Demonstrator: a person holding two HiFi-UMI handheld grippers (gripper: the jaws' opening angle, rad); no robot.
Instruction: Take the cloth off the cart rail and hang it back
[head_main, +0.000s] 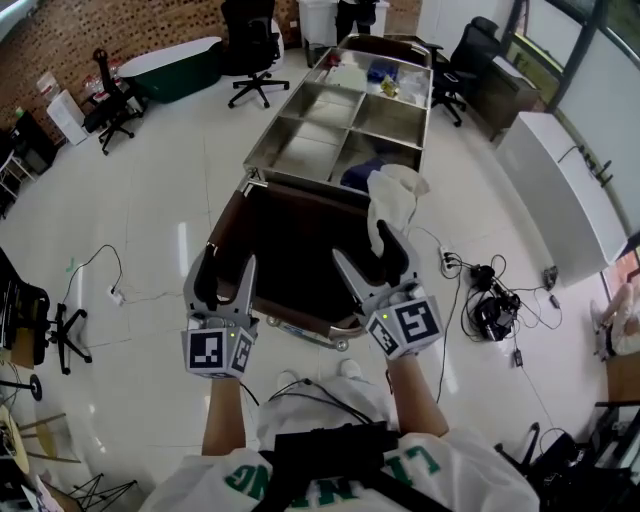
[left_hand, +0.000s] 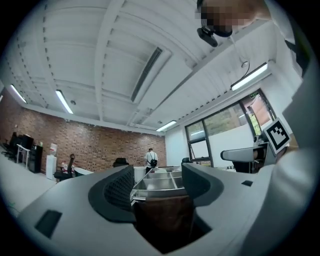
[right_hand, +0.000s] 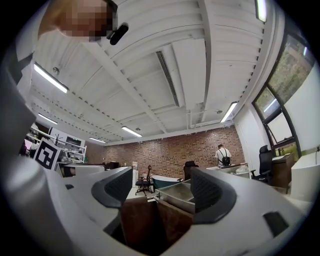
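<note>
Masking part of the cloth (head_main: 396, 195) is the right gripper (head_main: 365, 246).

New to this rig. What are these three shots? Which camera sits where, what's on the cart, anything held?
No robot: a person holds a two-jaw gripper in each hand. The head view looks down from the person's head on the left gripper, right gripper and a steel cart with a dark bag at its near end. A white cloth hangs at the bag's far right corner. The other two views ride on the grippers and look along their jaws: both pairs stand apart, nothing between them.
</note>
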